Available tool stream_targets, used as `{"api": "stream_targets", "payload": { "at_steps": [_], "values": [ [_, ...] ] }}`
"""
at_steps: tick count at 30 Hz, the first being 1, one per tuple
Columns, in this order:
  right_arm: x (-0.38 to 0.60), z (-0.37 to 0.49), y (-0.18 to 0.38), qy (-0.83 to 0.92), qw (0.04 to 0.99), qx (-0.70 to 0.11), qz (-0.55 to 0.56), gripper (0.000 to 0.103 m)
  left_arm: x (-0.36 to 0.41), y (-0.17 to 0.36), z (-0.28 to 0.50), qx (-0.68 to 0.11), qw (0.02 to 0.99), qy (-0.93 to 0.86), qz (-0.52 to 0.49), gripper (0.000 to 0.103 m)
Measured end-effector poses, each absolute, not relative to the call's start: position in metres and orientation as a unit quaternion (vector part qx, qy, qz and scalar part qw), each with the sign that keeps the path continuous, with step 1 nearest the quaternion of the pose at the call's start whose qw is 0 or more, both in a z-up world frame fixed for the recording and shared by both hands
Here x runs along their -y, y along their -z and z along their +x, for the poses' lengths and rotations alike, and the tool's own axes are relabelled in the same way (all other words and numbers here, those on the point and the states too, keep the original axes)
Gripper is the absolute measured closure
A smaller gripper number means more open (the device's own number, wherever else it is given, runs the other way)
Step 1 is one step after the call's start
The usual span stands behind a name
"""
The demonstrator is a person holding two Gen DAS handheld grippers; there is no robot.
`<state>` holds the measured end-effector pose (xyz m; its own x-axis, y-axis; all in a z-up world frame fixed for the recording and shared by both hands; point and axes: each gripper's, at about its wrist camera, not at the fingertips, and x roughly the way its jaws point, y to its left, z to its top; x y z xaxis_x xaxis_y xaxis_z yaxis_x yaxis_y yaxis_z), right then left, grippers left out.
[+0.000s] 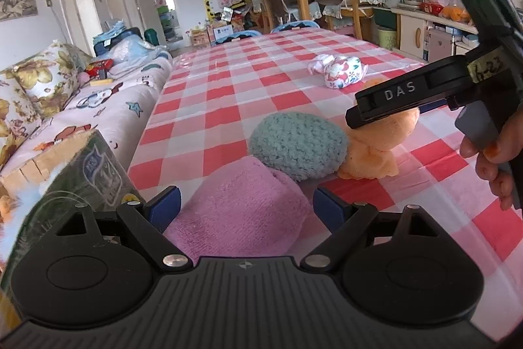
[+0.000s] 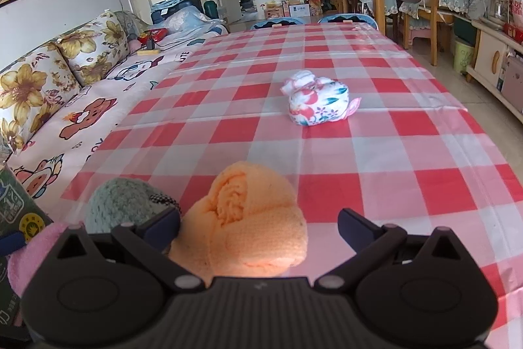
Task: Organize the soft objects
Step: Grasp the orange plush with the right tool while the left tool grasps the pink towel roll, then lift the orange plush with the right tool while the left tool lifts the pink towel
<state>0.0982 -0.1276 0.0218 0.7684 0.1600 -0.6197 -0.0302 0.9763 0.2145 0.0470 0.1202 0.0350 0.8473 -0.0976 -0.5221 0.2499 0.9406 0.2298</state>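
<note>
The desk [image 2: 376, 152], under a red-and-white checked cloth, lies mostly bare toward its far edge and right side; only a floral cloth bundle [image 2: 317, 102] sits out in the middle. A sofa [image 2: 98, 107] runs along the left edge. Crowded at the near left corner are a pink towel [image 1: 242, 211], a teal knitted ball [image 1: 297, 144] touching it, and an orange towel roll [image 2: 248, 218] just right of the ball. A green carton [image 1: 88, 172] stands at the left edge; its print is too blurred to read.

The left gripper [image 1: 246, 205] has its fingers spread wide on either side of the pink towel, without pressing it. The right gripper [image 2: 258, 226], marked "DAS", is angled down over the orange roll, its fingers open around it. A hand [image 1: 493, 159] grips its handle.
</note>
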Motion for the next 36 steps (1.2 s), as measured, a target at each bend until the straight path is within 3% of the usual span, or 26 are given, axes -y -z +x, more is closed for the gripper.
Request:
{"api": "stream_targets", "payload": {
  "at_steps": [8, 13, 19, 36],
  "values": [
    [0.123, 0.102, -0.016, -0.058, 0.933, -0.341, 0.098, 0.004, -0.126, -0.034, 0.056, -0.281, 0.949, 0.085, 0.111, 0.0],
    [0.122, 0.105, -0.014, -0.076, 0.925, -0.354, 0.111, 0.019, -0.128, -0.033, 0.059, -0.289, 0.949, 0.081, 0.095, 0.0],
    [0.122, 0.102, -0.016, -0.081, 0.925, -0.355, 0.109, 0.024, -0.125, -0.035, 0.06, -0.294, 0.949, 0.074, 0.088, 0.0],
    [0.129, 0.082, -0.043, -0.066, 0.933, -0.341, 0.093, 0.027, -0.136, -0.04, 0.048, -0.293, 0.953, 0.065, 0.039, 0.008]
  ]
}}
